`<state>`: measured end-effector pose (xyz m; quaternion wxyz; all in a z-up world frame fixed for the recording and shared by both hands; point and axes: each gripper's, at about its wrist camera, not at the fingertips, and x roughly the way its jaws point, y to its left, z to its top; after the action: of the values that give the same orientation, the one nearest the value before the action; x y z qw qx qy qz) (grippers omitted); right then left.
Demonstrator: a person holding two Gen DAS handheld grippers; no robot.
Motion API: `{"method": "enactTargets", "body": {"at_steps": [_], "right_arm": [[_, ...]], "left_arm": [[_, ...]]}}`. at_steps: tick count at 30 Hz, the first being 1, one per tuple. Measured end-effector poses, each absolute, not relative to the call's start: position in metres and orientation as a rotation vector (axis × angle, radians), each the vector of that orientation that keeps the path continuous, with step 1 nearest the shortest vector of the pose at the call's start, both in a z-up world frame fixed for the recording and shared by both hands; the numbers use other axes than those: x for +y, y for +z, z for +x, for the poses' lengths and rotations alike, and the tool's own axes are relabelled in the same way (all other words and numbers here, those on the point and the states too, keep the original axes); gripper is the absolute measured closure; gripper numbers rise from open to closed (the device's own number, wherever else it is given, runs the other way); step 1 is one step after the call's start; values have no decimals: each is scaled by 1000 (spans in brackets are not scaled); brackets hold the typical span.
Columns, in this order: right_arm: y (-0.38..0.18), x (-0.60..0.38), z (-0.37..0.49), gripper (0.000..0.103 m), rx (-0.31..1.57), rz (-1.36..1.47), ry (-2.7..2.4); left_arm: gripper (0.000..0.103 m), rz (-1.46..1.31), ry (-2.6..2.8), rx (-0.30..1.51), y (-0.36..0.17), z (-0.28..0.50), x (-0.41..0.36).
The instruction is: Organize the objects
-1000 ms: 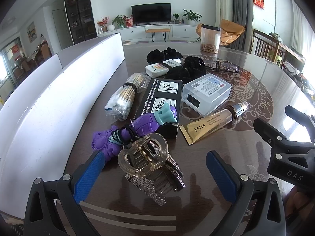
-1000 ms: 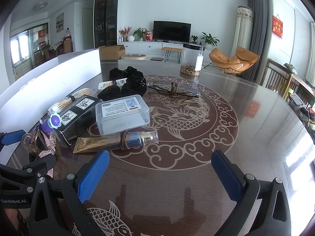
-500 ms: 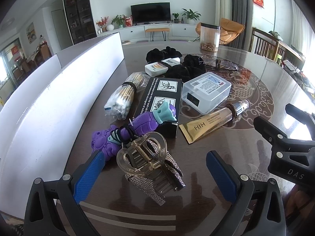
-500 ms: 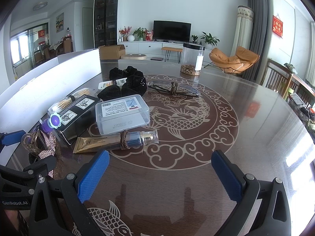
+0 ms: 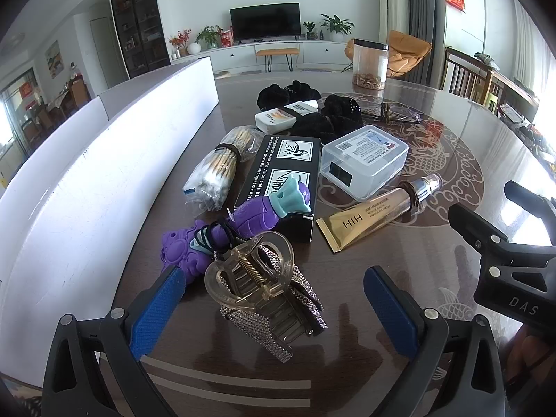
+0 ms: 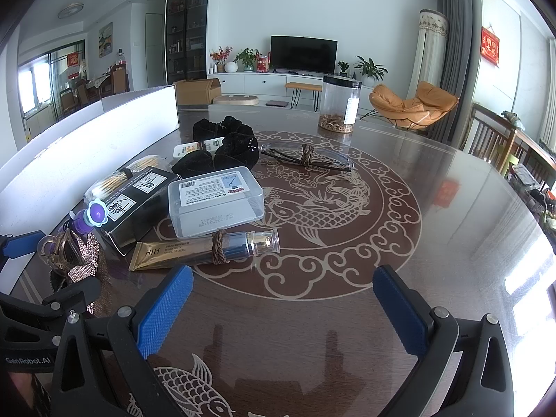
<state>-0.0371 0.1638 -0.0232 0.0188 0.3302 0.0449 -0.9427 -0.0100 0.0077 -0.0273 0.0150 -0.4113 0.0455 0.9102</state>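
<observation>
A rhinestone hair claw clip lies on the dark table between the fingers of my open left gripper, which is empty. Behind the clip are a purple toy, a black box, a gold cream tube, a clear plastic case and a bundle of cotton swabs. My right gripper is open and empty above bare table. The tube, the case and the clip lie ahead of it to the left.
A white board stands along the table's left side. Black scrunchies, a white pack, glasses and a clear jar are farther back. The right gripper's body shows at the left view's right edge.
My left gripper has edged slightly forward toward the hair clip. The right gripper has not visibly moved.
</observation>
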Motion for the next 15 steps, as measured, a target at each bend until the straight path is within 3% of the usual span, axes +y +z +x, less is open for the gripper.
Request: {"method": "enactTargets", "body": {"at_steps": [15], "right_arm": [[-26,163,-37,0,137,1027,-2927]], "left_arm": [[0,-1302,2832,168,-30,-10,9]]}}
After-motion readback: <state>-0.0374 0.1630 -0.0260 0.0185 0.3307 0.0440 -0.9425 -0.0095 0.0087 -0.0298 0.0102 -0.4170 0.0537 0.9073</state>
